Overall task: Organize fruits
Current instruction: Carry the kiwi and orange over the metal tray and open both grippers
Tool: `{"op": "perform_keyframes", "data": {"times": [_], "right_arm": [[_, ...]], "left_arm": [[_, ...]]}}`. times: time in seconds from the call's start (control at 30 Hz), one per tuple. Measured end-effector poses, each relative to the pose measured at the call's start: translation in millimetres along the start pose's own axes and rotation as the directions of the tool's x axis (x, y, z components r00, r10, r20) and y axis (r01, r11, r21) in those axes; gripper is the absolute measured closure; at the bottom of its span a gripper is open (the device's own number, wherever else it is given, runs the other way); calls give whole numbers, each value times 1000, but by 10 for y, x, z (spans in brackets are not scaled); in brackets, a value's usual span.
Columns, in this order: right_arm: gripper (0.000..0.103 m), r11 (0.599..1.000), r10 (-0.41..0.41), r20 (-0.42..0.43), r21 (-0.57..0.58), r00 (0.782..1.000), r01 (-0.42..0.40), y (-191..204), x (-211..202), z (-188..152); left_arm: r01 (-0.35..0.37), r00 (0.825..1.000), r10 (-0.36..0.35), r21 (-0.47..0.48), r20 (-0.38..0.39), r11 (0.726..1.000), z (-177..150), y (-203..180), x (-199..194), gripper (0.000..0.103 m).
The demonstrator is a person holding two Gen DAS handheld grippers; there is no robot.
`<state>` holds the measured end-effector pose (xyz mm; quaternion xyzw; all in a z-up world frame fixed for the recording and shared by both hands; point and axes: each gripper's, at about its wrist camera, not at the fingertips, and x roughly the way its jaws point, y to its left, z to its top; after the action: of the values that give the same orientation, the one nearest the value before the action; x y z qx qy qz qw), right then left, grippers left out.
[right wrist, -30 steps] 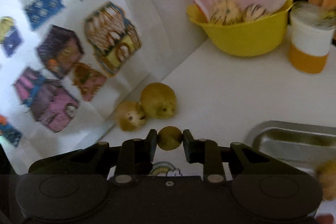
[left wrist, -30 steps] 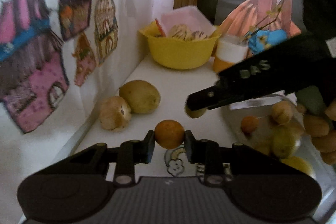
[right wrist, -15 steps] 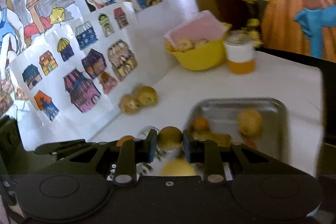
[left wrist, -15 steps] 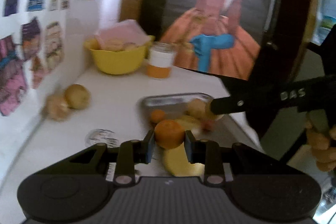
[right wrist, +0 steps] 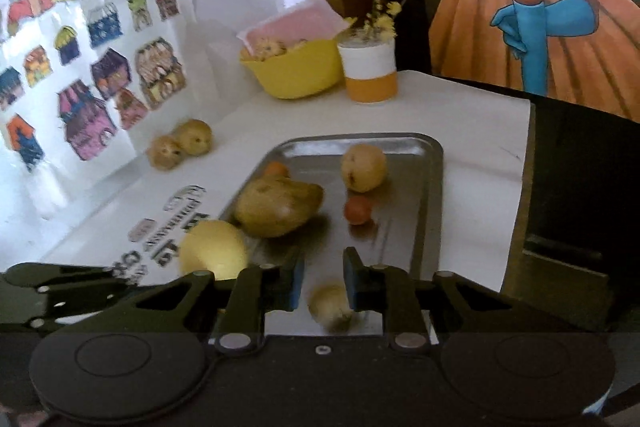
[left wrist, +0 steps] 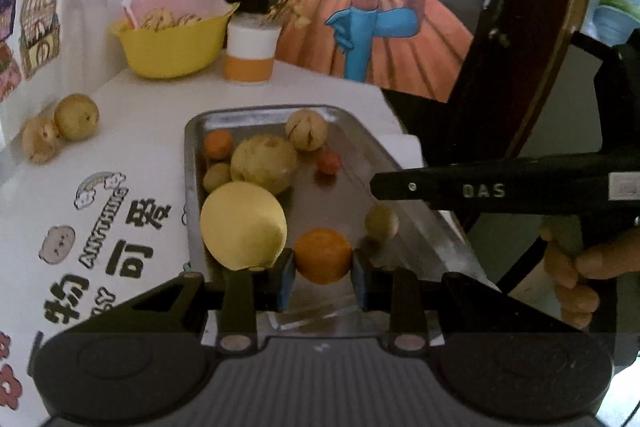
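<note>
Over the steel tray (left wrist: 192, 163): fruit being sorted, "DAS" read on the right gripper (right wrist: 322, 281) arm.
Orange (left wrist: 323, 255) is clamped by the left gripper (left wrist: 323, 277) above the tray's near end. Right jaws, shut on a small yellowish fruit (right wrist: 330, 307) half a second ago, are now parted; that fruit, blurred, is seen just below them. "ANYTHING" is printed on the table (left wrist: 152, 131).

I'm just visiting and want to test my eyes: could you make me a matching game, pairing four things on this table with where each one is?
Things:
1. orange
2. small red fruit
3. two brownish fruits
4. cookies

Places:
A. in the yellow bowl
B. on the white table by the wall
C. between the left gripper fingers
D. lying in the metal tray

Pairs: 1-C, 2-D, 3-B, 4-A
</note>
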<state>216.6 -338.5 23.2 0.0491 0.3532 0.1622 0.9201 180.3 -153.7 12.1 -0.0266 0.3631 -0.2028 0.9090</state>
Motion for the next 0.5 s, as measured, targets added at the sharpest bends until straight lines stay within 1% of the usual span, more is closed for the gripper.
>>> {"op": "perform_keyframes", "data": {"times": [0.17, 0.23, 0.3, 0.37, 0.4, 0.43, 0.47, 0.5], "right_arm": [[80, 1000, 8, -5, 17, 1000, -8, -89, 219, -47], [80, 1000, 14, 11, 25, 1000, -14, -109, 228, -52], [77, 999, 21, 27, 37, 999, -22, -130, 199, -50], [76, 999, 22, 40, 48, 999, -24, -135, 155, -38], [75, 999, 19, 46, 49, 999, -21, -131, 121, -32], [72, 999, 13, 53, 45, 999, -15, -122, 80, -29], [69, 999, 9, 58, 41, 998, -11, -111, 45, -26], [67, 999, 3, 63, 36, 998, -6, -99, -3, -21]], "left_arm": [[-24, 1000, 24, -24, -18, 999, -19, 25, 122, 70], [-26, 999, 26, -24, -19, 999, -26, 20, 137, 70], [-28, 999, 27, -20, -23, 999, -33, 11, 145, 70], [-25, 999, 24, -25, -34, 999, -40, 19, 147, 70], [-24, 999, 23, -33, -32, 999, -43, 28, 138, 68], [-23, 999, 22, -38, -30, 999, -45, 35, 124, 64], [-19, 999, 18, -41, -27, 999, -45, 38, 105, 62], [-15, 1000, 14, -45, -23, 999, -48, 42, 79, 56]]}}
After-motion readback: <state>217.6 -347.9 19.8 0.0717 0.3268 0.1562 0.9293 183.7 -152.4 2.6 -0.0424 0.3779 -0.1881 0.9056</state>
